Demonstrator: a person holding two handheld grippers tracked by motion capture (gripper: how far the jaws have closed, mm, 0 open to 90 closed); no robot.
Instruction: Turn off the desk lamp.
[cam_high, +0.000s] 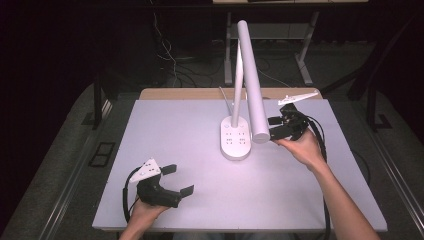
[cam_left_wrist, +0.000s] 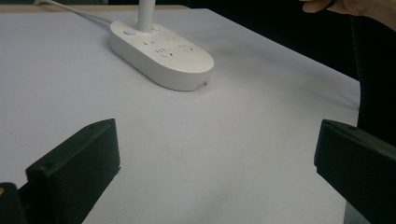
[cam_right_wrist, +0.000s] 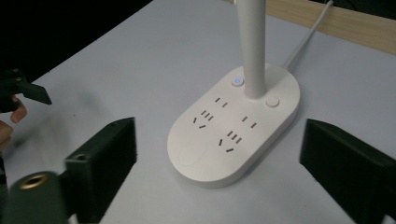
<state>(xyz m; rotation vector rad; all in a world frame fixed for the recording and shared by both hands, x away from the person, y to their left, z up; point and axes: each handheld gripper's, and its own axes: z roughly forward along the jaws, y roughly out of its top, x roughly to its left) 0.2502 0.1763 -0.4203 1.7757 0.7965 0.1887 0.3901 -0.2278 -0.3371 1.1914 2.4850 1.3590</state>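
A white desk lamp stands at the table's middle, with an oval base (cam_high: 235, 138) that carries several sockets and a long tubular head (cam_high: 252, 85) slanting down to the right. My right gripper (cam_high: 274, 127) is open just right of the head's lower end, and between its jaws I see the base (cam_right_wrist: 233, 130). A small button (cam_right_wrist: 237, 80) by the stem glows blue. My left gripper (cam_high: 181, 179) is open and empty near the front left. It faces the base (cam_left_wrist: 161, 53) from a distance, jaws wide (cam_left_wrist: 215, 158).
The white table top (cam_high: 190, 125) has a wooden strip (cam_high: 190, 93) along its back edge. The lamp's cord (cam_high: 226, 100) runs off the back. A second round button (cam_right_wrist: 271, 102) sits right of the stem. Dark floor, cables and table legs lie beyond.
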